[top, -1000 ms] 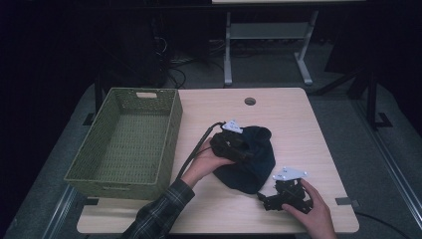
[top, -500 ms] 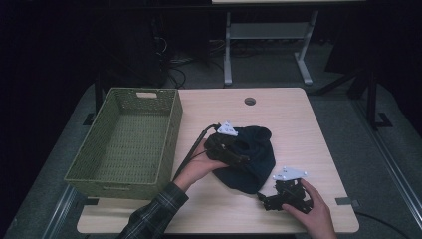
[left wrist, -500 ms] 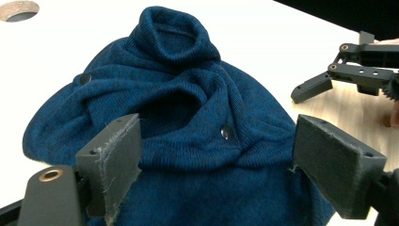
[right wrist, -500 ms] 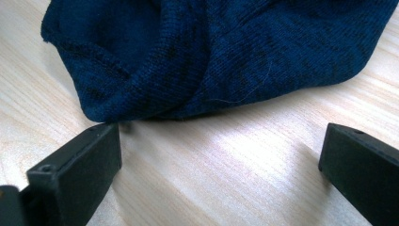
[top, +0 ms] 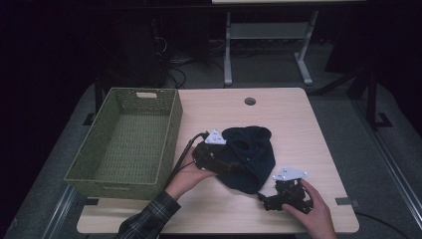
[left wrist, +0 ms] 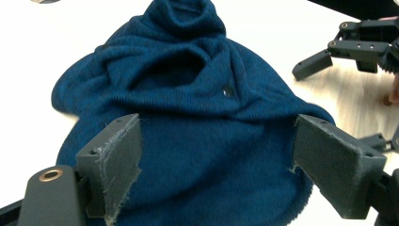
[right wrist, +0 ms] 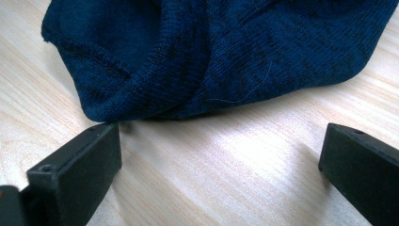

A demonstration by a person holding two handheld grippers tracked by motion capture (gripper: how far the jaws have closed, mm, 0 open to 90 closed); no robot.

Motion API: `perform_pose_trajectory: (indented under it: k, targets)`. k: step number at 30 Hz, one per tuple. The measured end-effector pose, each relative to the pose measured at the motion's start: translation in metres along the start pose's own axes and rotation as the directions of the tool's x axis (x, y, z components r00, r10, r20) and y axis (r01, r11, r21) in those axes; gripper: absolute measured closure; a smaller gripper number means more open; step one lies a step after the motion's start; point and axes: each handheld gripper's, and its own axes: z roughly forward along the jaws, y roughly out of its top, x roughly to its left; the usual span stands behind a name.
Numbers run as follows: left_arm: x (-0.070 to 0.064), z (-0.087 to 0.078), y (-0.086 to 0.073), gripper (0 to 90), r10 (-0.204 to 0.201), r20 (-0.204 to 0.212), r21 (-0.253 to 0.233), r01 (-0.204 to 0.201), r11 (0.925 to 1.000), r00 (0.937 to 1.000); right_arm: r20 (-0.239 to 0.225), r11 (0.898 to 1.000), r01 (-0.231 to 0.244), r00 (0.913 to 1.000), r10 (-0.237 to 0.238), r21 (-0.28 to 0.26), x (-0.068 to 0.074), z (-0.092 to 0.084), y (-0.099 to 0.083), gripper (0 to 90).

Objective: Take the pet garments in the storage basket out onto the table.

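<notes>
High view: knit cloth, dark blue, lies crumpled on bench right of centre, well apart from basket at the left. Its long axis runs from the far end toward the near right corner. L tool sits at the cloth's left edge, pointing right across it; its body overlaps the fabric. R tool rests on the bench just off the cloth's near tip, pointing left. Both tools are near; L tool is the nearer, already over the fabric.

Left gripper view: L tool released. Jaws have just been opening and now stand wide, one each side of the cloth's broad near part. Fabric lies between and below the pads; neither pad presses on it. Cloth extends straight ahead of the tool, with folds and a small dark button farther up. R tool shows farther off at upper right.

Right gripper view: R tool released, jaws wide apart over bare bench, nothing between them. Cloth's hemmed edge lies just ahead; its nearest fold is just beside the left jaw's tip.

Judgement: a re-grip falls to L tool, closing across the fabric; R tool needs a short advance to the hem.
</notes>
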Motion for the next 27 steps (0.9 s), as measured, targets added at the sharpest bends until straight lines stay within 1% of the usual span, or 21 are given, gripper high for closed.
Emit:
perform_pose_trajectory:
  k: [3, 4, 5, 6, 8, 9, 10, 12, 13, 14, 15, 16, 17, 19, 20, 22, 23, 26, 27]
  targets:
    - [-0.002, -0.004, -0.009, 16.1, 0.001, -0.018, 0.004, 0.000, 1.0000, 0.9998, 0.000, 1.000, 0.001, 1.0000, -0.001, -0.001, 0.000, 0.000, 0.000, 0.0]
    - [-0.003, -0.005, -0.012, 16.0, -0.005, -0.020, 0.001, 0.005, 1.0000, 0.9998, 0.000, 1.000, 0.001, 1.0000, -0.001, 0.000, 0.000, 0.000, 0.000, 0.0]
    - [-0.003, -0.005, -0.012, 16.0, -0.005, -0.020, 0.001, 0.005, 1.0000, 0.9998, 0.000, 1.000, 0.001, 1.0000, -0.001, 0.000, 0.000, 0.000, 0.000, 0.0]
    - [-0.003, -0.006, -0.015, 16.0, -0.004, -0.023, 0.004, 0.005, 1.0000, 0.9997, 0.000, 1.000, 0.001, 1.0000, -0.001, -0.001, 0.000, 0.000, 0.000, 0.0]
    - [-0.006, -0.009, -0.025, 16.0, -0.018, -0.032, 0.010, 0.018, 0.9998, 0.9993, 0.000, 1.000, 0.001, 1.0000, -0.001, 0.000, 0.000, 0.000, 0.000, 0.0]
    - [-0.007, -0.009, -0.028, 15.9, -0.016, -0.037, 0.019, 0.017, 0.9997, 0.9992, 0.000, 1.000, 0.001, 1.0000, -0.001, -0.001, 0.000, 0.000, 0.000, 0.0]
    - [-0.007, -0.009, -0.028, 15.8, -0.016, -0.037, 0.019, 0.017, 0.9997, 0.9992, 0.000, 1.000, 0.001, 1.0000, -0.001, -0.001, 0.000, 0.000, 0.000, 0.0]
    - [-0.008, -0.011, -0.037, 15.6, -0.021, -0.051, 0.030, 0.022, 0.9993, 0.9985, -0.001, 1.000, 0.000, 1.0000, 0.000, 0.000, 0.000, 0.000, 0.000, 0.0]
    - [-0.008, -0.011, -0.037, 15.6, -0.021, -0.051, 0.030, 0.022, 0.9993, 0.9985, 0.000, 1.000, -0.001, 1.0000, 0.001, 0.000, 0.000, 0.000, 0.000, 0.0]
    - [-0.011, -0.011, -0.043, 15.6, -0.027, -0.061, 0.037, 0.029, 0.9989, 0.9978, 0.000, 1.000, 0.000, 1.0000, 0.000, 0.001, 0.000, 0.000, 0.000, 0.0]
    - [-0.011, -0.011, -0.043, 15.6, -0.027, -0.061, 0.037, 0.029, 0.9989, 0.9978, 0.000, 1.000, 0.000, 1.0000, 0.000, 0.001, 0.000, 0.000, 0.000, 0.0]
    - [-0.013, -0.012, -0.048, 15.6, -0.024, -0.072, 0.044, 0.027, 0.9986, 0.9971, 0.000, 1.000, 0.000, 1.0000, 0.000, 0.000, 0.000, 0.000, 0.000, 0.0]
    - [-0.015, -0.012, -0.051, 15.6, -0.020, -0.075, 0.056, 0.024, 0.9981, 0.9970, 0.000, 1.000, -0.001, 1.0000, 0.001, 0.000, 0.000, 0.000, 0.000, 0.0]
    - [-0.016, -0.012, -0.053, 14.9, -0.021, -0.076, 0.063, 0.026, 0.9977, 0.9969, 0.000, 1.000, 0.000, 1.0000, 0.000, 0.001, 0.000, 0.000, 0.000, 0.0]
    - [-0.017, -0.012, -0.057, 14.7, -0.019, -0.081, 0.077, 0.025, 0.9967, 0.9965, 0.000, 1.000, 0.000, 1.0000, 0.000, 0.000, 0.000, 0.000, 0.000, 0.0]
    - [-0.018, -0.011, -0.063, 14.6, -0.031, -0.079, 0.096, 0.038, 0.9946, 0.9964, 0.000, 1.000, 0.000, 1.0000, 0.000, 0.000, 0.000, 0.000, 0.000, 0.0]
    - [-0.020, -0.010, -0.070, 14.2, -0.028, -0.073, 0.132, 0.038, 0.9905, 0.9969, 0.000, 1.000, 0.000, 1.0000, 0.000, 0.000, 0.000, 0.000, 0.000, 0.0]
    - [-0.023, -0.009, -0.076, 13.7, -0.016, -0.085, 0.164, 0.030, 0.9860, 0.9962, 0.000, 1.000, 0.000, 1.0000, 0.000, 0.000, 0.000, 0.000, 0.000, 0.0]
    - [-0.024, -0.008, -0.078, 13.6, -0.006, -0.098, 0.172, 0.023, 0.9849, 0.9952, 0.000, 1.000, 0.000, 1.0000, 0.000, 0.001, 0.000, 0.000, 0.000, 0.0]
